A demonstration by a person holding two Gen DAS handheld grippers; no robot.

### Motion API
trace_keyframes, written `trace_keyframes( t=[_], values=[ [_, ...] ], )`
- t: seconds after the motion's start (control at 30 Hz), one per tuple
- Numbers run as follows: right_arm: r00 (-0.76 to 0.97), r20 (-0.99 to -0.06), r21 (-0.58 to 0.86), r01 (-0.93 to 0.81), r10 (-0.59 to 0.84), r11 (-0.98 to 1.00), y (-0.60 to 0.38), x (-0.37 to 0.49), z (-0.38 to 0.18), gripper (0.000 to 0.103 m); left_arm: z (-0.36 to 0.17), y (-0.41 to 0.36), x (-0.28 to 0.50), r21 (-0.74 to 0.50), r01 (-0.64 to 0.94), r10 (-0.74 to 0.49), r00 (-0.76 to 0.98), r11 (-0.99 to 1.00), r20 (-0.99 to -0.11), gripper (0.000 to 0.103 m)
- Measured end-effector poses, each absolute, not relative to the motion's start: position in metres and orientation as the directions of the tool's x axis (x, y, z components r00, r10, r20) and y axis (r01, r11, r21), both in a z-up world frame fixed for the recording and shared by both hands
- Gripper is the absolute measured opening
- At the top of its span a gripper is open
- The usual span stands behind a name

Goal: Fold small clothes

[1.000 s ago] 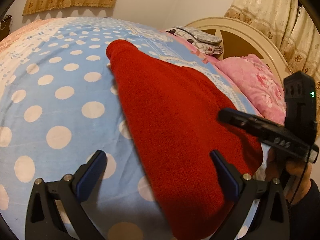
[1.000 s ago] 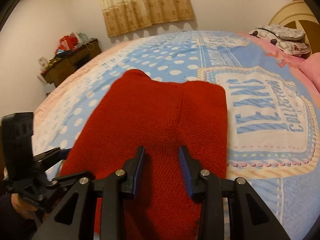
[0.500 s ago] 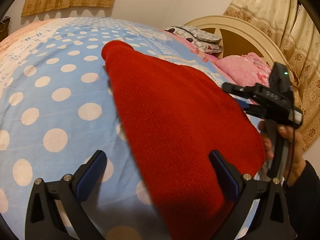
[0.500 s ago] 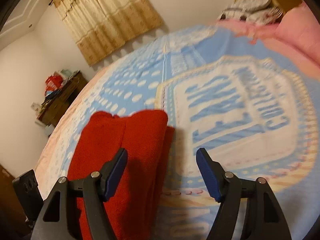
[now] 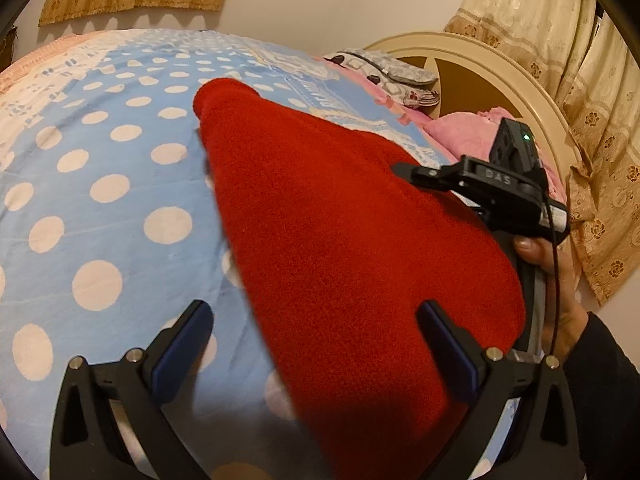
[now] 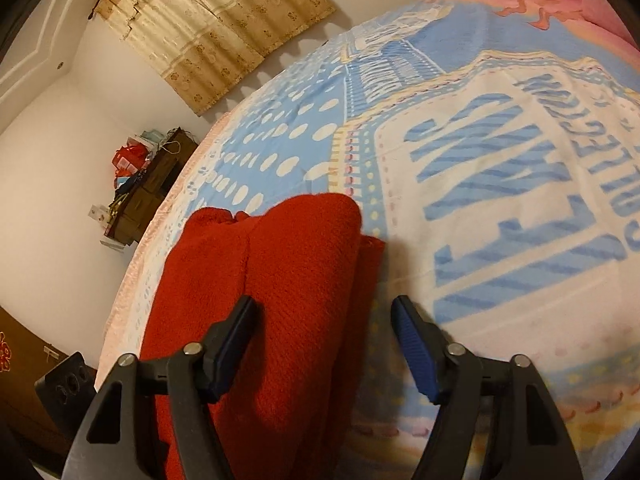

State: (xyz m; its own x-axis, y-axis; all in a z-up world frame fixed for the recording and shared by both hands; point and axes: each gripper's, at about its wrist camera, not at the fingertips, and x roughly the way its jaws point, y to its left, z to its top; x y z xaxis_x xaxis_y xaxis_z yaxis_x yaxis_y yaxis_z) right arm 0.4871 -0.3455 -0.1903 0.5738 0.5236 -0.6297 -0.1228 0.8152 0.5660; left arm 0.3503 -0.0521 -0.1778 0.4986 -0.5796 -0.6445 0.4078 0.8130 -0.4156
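Observation:
A red knitted garment [image 5: 340, 220] lies folded lengthwise on the blue dotted bedspread [image 5: 100, 200]. My left gripper [image 5: 314, 312] hovers open and wide over its near end, one finger over the spread, the other over the red knit. In the right wrist view the garment [image 6: 280, 260] shows a doubled right edge. My right gripper [image 6: 324, 304] straddles that edge with its jaws closing, and the pads are clear of the cloth. From the left wrist view the right gripper [image 5: 480, 184] sits at the garment's right side, held by a hand [image 5: 556, 280].
A pink blanket [image 5: 460, 132] and a grey patterned bundle [image 5: 384, 68] lie by the cream headboard [image 5: 500, 80]. A dark dresser [image 6: 148, 184] with clutter stands against the wall past the bed's far side. The printed middle of the spread [image 6: 520, 160] stretches to the right.
My right gripper let go of the garment's middle, opened, rolled and shifted to its right edge, then narrowed a little. The left gripper stayed put and open.

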Motion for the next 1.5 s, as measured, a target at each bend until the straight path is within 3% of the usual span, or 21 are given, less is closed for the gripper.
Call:
trace_keyframes(
  t=[0.1,0.4,0.53,0.6,0.8,1.0,1.5],
  values=[
    [0.562,-0.617,0.58,-0.149,0.551,0.801,-0.338,0.489,-0.191,0.05,-0.178,-0.051,0.35,-0.425,0.407,-0.586,0.496,0.809,-0.641,0.103],
    [0.558,-0.603,0.578,-0.187,0.57,0.795,-0.33,0.492,-0.194,0.031,-0.178,-0.05,0.352,-0.448,0.412,-0.607,0.484,0.794,-0.631,0.103],
    [0.565,-0.607,0.549,-0.21,0.559,0.809,-0.323,0.49,-0.188,0.029,-0.176,-0.049,0.351,-0.46,0.424,-0.624,0.477,0.78,-0.619,0.095],
    [0.573,-0.61,0.539,-0.207,0.547,0.817,-0.321,0.488,-0.185,0.028,-0.176,-0.051,0.349,-0.479,0.445,-0.651,0.454,0.757,-0.608,0.074],
    [0.598,-0.61,0.534,-0.173,0.519,0.828,-0.323,0.475,-0.179,0.027,-0.171,-0.048,0.345,-0.512,0.429,-0.668,0.447,0.744,-0.595,0.052],
    [0.623,-0.589,0.533,-0.18,0.515,0.827,-0.323,0.453,-0.161,0.026,-0.161,-0.047,0.33,-0.49,0.421,-0.645,0.452,0.764,-0.616,0.044],
    [0.649,-0.527,0.567,-0.213,0.549,0.796,-0.296,0.364,-0.149,0.026,-0.144,-0.02,0.259,-0.397,0.455,-0.595,0.478,0.797,-0.646,0.043]
  ],
)
